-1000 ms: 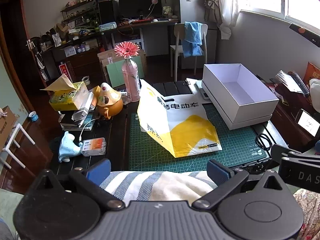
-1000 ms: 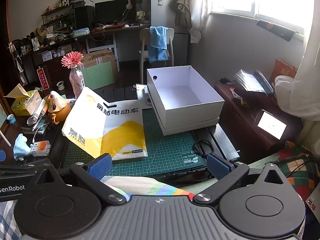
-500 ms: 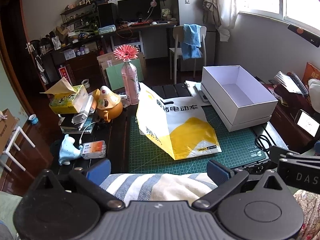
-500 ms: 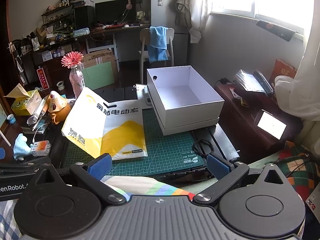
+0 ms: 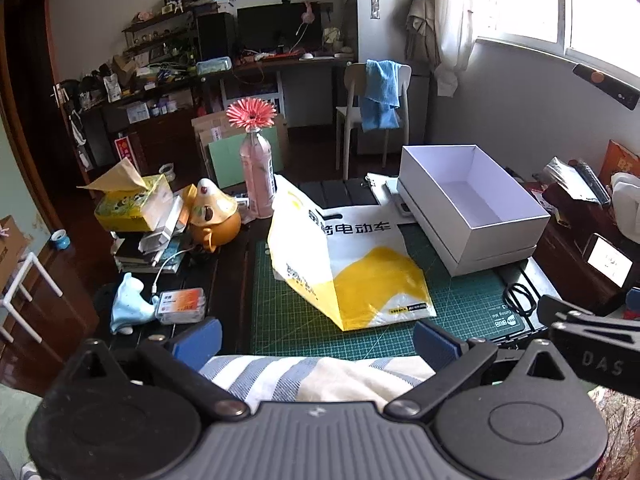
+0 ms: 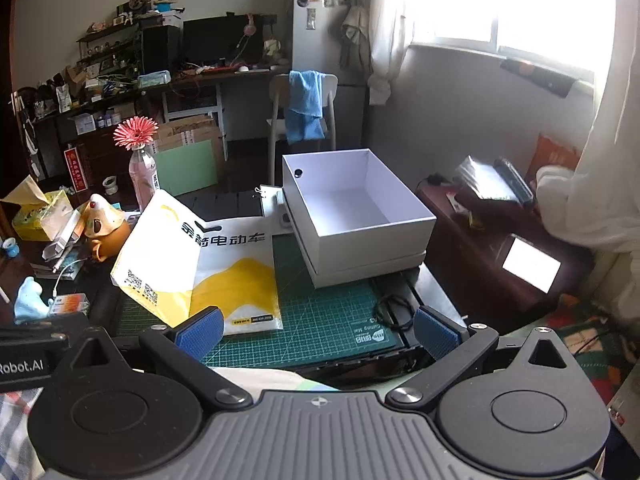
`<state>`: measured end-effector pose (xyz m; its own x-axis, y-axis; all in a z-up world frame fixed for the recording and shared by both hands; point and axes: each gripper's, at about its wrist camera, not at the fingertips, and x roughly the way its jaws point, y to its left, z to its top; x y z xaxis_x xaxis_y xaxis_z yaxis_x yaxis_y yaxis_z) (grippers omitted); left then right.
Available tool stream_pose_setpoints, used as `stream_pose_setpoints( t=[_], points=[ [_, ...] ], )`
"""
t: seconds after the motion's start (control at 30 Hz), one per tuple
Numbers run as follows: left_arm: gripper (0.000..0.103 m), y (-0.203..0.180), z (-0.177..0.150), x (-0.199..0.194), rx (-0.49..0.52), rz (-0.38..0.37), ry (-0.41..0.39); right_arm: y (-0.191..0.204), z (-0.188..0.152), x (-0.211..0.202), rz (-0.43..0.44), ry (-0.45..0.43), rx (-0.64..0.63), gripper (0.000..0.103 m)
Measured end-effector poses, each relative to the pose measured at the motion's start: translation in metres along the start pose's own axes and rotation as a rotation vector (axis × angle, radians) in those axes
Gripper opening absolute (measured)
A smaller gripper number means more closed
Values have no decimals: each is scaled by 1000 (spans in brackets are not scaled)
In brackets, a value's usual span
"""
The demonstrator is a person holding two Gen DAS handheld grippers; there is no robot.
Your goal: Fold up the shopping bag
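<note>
Left wrist view: shopping bag (image 5: pixel 352 264) lies ahead on green mat (image 5: pixel 460 308), long axis running away.
Nearer tool: left gripper (image 5: pixel 316 340).
Fingers: both grippers spread, empty; right gripper (image 6: pixel 318 330).

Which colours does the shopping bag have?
The shopping bag is white and yellow with dark printed characters, clearest in the left wrist view.

Blown-out window (image 6: pixel 508 4) glare, dim room, fisheye-bent edges
</note>
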<state>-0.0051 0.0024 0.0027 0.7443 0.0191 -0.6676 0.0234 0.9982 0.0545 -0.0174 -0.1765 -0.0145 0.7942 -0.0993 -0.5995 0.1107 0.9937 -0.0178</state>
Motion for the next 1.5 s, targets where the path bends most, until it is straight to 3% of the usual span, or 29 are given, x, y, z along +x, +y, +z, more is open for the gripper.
stream_pose_setpoints(
  t=[0.2,0.37,0.67,1.0,1.27,1.5],
  points=[
    [102,0,0,0,-47,-46,0,3,0,0,-7,-7,-18,102],
    [102,-2,-3,4,-85,17,5,-4,-1,3,-8,9,23,102],
    [103,-12,-10,5,2,80,-44,-12,-3,10,20,42,74,102],
    [103,-16,-15,12,52,37,-21,-14,-6,16,24,59,73,102],
    [103,-8,-16,19,4,-9,11,-16,-8,22,27,72,73,102],
    [103,-5,-17,24,-8,8,15,-18,-10,26,30,84,72,102]
  ],
)
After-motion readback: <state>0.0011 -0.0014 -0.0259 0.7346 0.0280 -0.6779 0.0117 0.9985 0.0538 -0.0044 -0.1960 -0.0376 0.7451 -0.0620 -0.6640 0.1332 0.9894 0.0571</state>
